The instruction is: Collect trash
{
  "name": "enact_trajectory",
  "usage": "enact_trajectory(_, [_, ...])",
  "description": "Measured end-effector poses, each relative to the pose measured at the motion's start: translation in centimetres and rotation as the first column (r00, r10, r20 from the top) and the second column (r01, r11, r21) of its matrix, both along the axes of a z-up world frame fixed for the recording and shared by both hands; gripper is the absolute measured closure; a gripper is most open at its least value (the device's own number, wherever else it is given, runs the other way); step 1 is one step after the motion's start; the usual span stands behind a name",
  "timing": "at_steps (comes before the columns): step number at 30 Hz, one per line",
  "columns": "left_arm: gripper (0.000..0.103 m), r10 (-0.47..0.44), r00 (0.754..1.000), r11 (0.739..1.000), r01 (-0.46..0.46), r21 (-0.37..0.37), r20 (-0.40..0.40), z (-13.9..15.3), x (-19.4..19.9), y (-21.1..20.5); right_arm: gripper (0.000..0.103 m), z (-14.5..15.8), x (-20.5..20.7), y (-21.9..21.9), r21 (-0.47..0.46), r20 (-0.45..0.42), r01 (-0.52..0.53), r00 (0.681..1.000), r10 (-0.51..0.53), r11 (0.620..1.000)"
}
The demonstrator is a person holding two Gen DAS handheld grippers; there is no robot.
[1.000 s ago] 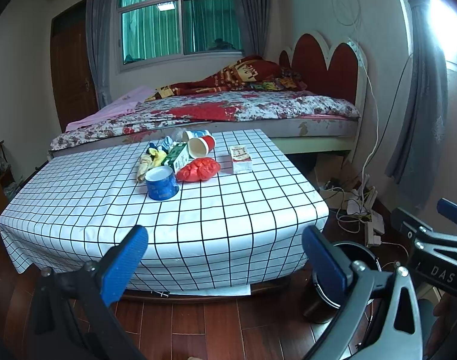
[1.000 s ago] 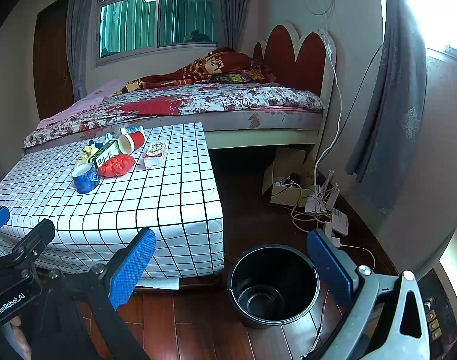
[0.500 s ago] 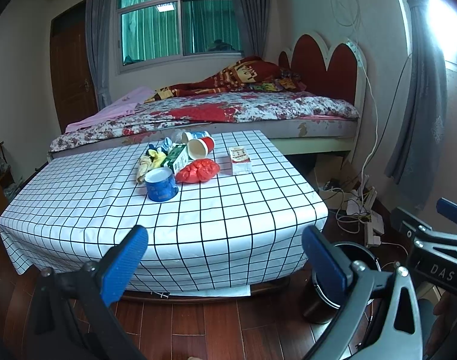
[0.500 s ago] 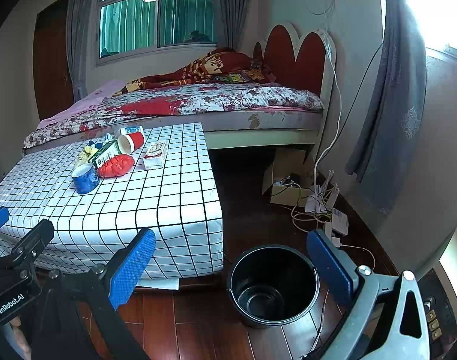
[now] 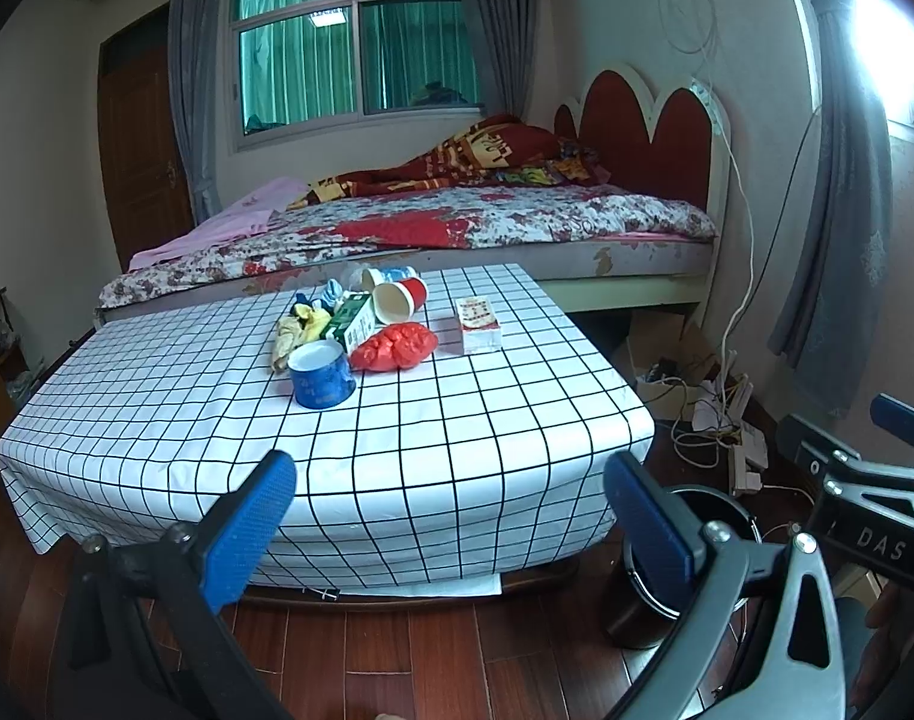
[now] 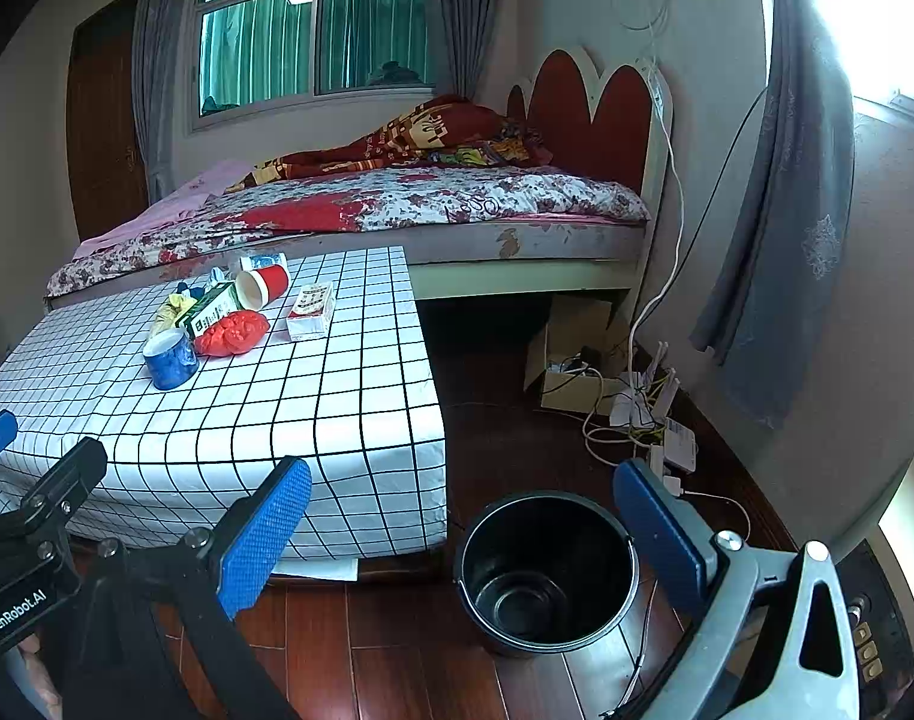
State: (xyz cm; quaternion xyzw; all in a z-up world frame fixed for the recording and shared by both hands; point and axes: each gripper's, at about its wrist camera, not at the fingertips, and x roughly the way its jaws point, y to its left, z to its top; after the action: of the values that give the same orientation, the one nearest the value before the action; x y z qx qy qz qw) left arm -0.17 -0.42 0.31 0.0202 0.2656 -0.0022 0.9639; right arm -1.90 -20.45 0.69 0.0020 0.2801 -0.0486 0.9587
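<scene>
Black and empty, the bin (image 6: 547, 570) sits on the floor beside the worktop (image 5: 457, 420) where all the trash (image 5: 361, 324) waits, and both your left tongs (image 5: 451, 516) and right tongs (image 6: 457, 528) gape apart, holding nothing.

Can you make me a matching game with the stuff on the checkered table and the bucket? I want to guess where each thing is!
Things:
1. round blue cup
2. red paper cup
3. crumpled red plastic bag
4. black round bucket

Places or states:
A. lying on its side
B. on the wooden floor, empty
C. standing upright, nearest the table's front
D. between the blue cup and the white box

Pairs: 1-C, 2-A, 3-D, 4-B
</scene>
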Motion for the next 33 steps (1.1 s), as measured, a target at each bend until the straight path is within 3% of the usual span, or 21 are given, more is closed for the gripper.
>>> enact_trajectory(33, [0.0,-0.011,1.0,1.0,0.011,-0.008,-0.002,0.2,0.04,0.48,0.001,0.0,0.06,0.11,0.002,0.002,0.0,1.0,0.0,1.0])
